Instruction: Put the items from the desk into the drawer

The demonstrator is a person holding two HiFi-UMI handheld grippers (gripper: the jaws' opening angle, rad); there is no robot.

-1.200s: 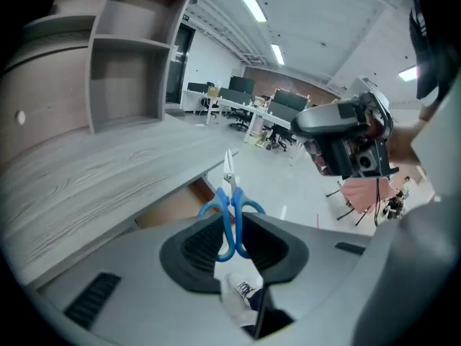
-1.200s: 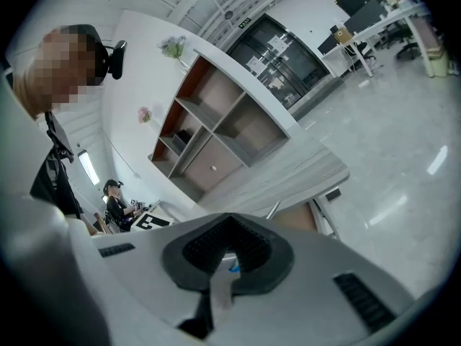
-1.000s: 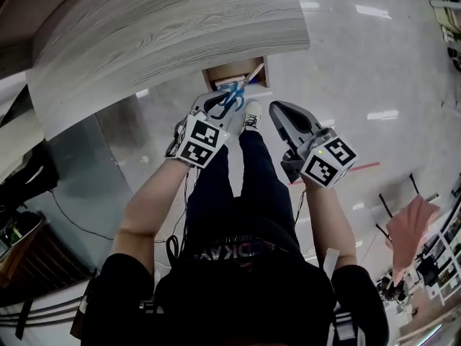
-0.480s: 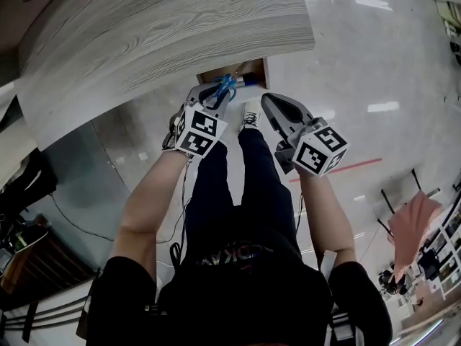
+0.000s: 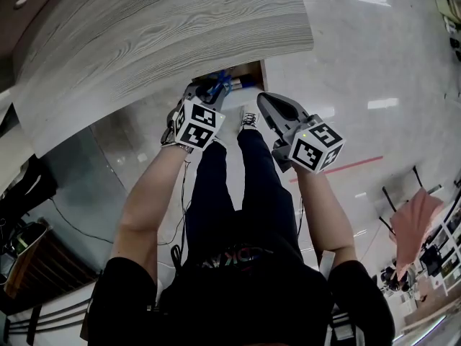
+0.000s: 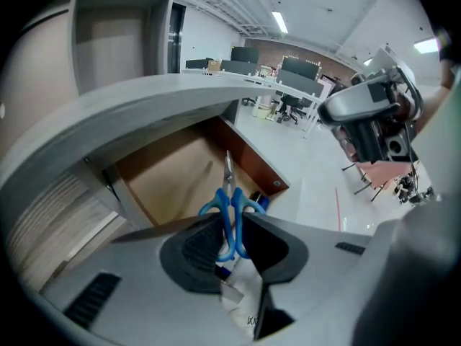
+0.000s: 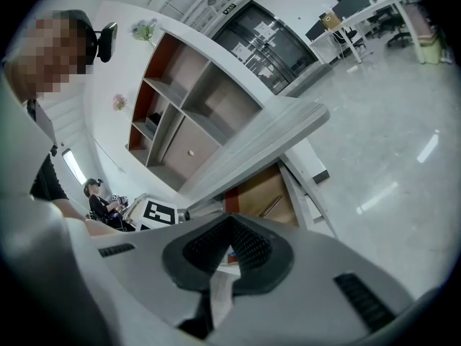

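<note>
So, two grippers and one pair of scissors in play here. The left gripper (image 6: 230, 225) has the scissors (image 6: 231, 206) pinched by the blue handles. Its jaws are only partway closed, as far as the handles let them go, and the pads press on both loops. The blades are closed and point away from the gripper, right over the one open drawer (image 6: 253, 163) that sticks out from under the desk (image 5: 166, 27). From the head view that gripper sits right at the drawer's front edge. I can't tell whether the blade tip touches the wood or just hangs above it. The drawer floor is brown, and there's one thin stick-like thing (image 7: 272, 206) lying in it, maybe a pen, but it's too small to say. The right gripper (image 5: 268, 103) is off to the side of the drawer, near the left one but not touching it. Its jaws are closed tip to tip with nothing between them. One white shoe (image 5: 251, 119) shows between the two grippers, down on the shiny floor (image 5: 360, 56).
</note>
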